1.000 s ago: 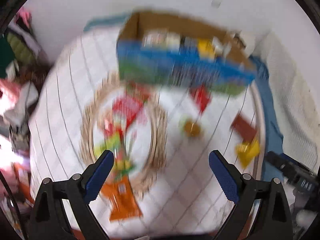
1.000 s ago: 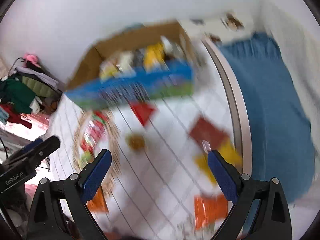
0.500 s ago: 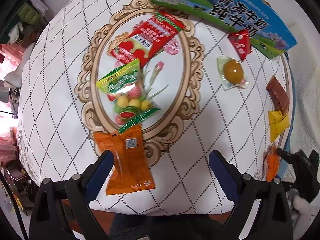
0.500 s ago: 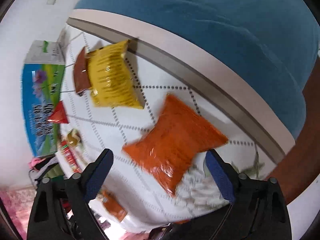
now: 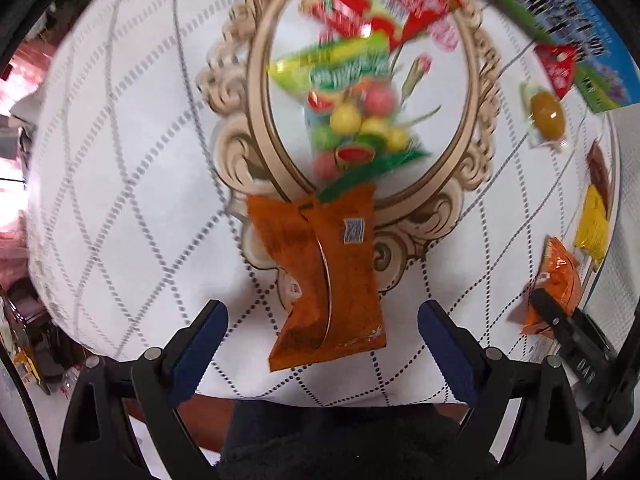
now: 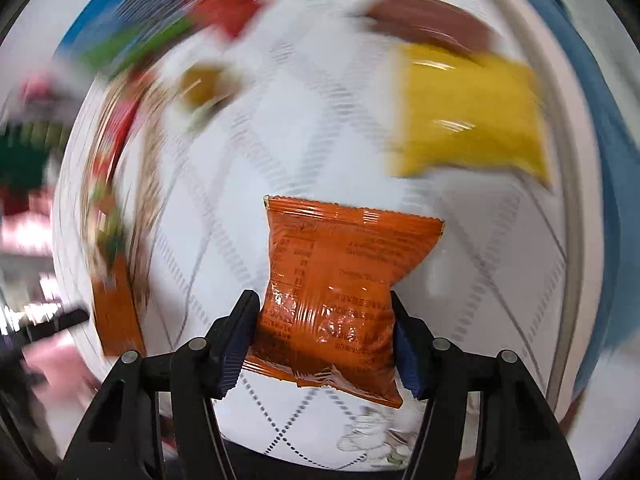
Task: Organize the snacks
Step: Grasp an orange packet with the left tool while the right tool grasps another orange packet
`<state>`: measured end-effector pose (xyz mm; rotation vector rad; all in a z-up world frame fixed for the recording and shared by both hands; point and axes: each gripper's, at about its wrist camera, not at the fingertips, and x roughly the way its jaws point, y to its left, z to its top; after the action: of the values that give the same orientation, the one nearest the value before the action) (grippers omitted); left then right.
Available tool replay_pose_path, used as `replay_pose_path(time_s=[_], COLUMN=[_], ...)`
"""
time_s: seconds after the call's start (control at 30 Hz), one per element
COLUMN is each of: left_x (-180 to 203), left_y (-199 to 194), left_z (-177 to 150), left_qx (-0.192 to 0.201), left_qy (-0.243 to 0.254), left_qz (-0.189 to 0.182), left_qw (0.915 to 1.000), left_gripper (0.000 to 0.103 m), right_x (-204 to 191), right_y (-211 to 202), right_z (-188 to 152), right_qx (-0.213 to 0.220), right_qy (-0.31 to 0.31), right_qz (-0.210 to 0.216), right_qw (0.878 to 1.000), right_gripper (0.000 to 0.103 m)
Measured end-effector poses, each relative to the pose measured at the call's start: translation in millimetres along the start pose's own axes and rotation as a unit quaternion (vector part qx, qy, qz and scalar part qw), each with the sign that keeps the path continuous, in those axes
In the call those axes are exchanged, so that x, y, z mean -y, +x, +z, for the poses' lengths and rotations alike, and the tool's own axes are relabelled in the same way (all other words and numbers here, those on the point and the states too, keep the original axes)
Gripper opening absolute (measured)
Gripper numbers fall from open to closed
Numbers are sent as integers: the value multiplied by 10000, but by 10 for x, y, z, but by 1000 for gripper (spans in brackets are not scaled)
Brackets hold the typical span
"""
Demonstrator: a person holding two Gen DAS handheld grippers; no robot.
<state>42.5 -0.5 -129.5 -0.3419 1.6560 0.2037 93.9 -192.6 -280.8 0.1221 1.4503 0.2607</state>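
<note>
My left gripper (image 5: 326,344) is open and points down over the table. A long orange packet (image 5: 324,280) lies flat between its wide-set fingers, and neither pad touches it. My right gripper (image 6: 322,340) is closing: its blue pads press both sides of a small orange packet (image 6: 336,280), which is pinched and crinkled. The left wrist view shows that same small orange packet (image 5: 560,276) at the table's right edge with the right gripper's black finger on it.
A fruit-candy bag (image 5: 352,112) and a red packet (image 5: 392,4) lie inside the printed oval. A yellow packet (image 6: 468,112), a brown packet (image 6: 424,20), a red triangular packet (image 6: 228,12) and an egg snack (image 5: 546,116) lie nearby. A blue-green carton (image 5: 560,20) stands behind.
Both grippers have dropped toward the table. The left one now straddles the long orange packet. The right one's jaws have narrowed onto the small orange packet.
</note>
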Motion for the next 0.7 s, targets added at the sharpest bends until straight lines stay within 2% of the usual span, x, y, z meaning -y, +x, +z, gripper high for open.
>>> replay_pose_path(time_s=[0.07,0.17,0.3,0.33,0.4,0.53,0.7], left_x=[44,188,414,465,611,879,934], left_y=[132,298,414,408,394,468,643], left_z=[27,52,11,-22,-114,-227,-265], left_qx=[-130,-141,75,140,175,123,18], left_qy=[12,134,506,592,833,1052,1103], left_qz=[-12,52,458,474,420,261,320], left_qw=[9999,9998,9976,9970,9955,9940,9934], left_gripper=[97,97,72,64,57,57,58], right_x=[-186,-260,-201,-177,-126,-79,-159], right_y=[54,72,19,-6,-48,-102,-37], right_z=[3,27,57,55,70,96,199], right_qx=[-95,-122,-165,-158,-132,-85,-135], right_qy=[-419,-500,-288,-233,-128,7,-33], right_qz=[-194,-249,-238,-251,-230,-165,-216], right_qw=[9989,9984,9992,9993,9996,9998,9997], right_gripper=[65,69,71,71,71,71,71])
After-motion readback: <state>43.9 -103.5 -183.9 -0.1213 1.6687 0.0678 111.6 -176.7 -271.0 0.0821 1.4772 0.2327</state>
